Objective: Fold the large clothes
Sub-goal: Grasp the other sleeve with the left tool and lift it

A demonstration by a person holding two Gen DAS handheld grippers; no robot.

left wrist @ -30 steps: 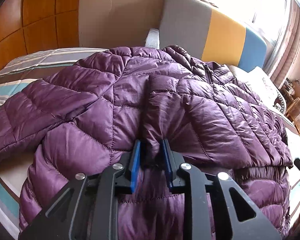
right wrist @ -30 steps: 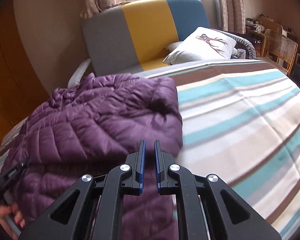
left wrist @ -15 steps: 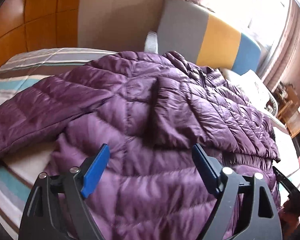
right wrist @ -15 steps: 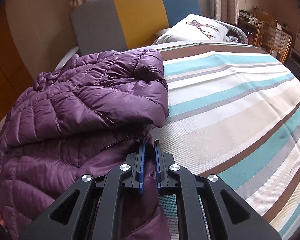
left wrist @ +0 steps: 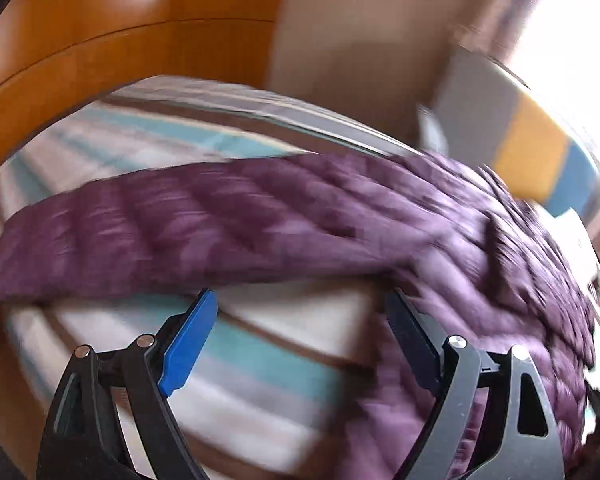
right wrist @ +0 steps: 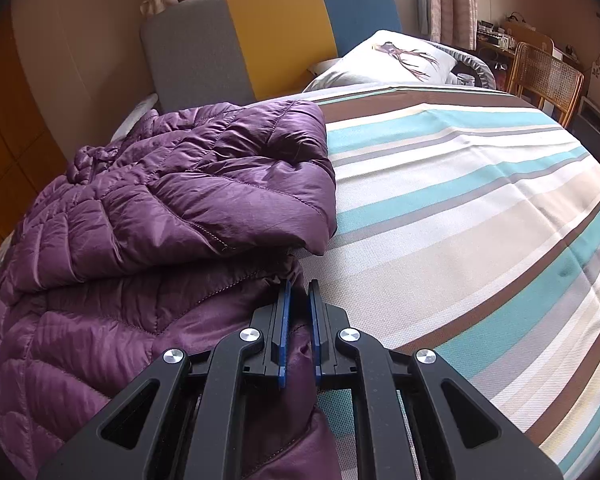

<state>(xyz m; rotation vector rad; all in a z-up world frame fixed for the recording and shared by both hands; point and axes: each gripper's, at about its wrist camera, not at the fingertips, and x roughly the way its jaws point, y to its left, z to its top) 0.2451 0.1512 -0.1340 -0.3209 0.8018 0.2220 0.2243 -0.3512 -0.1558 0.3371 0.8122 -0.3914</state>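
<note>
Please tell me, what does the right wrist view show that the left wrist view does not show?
Only the right wrist view shows the white pillow, the wicker chair and the right gripper shut on the jacket's edge. Only the left wrist view, which is blurred, shows the open left gripper, the jacket's outstretched sleeve and the wooden panel. Both show the purple jacket, the striped bed cover and the grey, yellow and blue headboard.

Striped bed [right wrist: 480,208] lay ahead; grey-yellow-blue headboard [right wrist: 276,36] beyond, deer-print pillow [right wrist: 396,60] far right, wicker chair [right wrist: 548,76] behind it.
</note>
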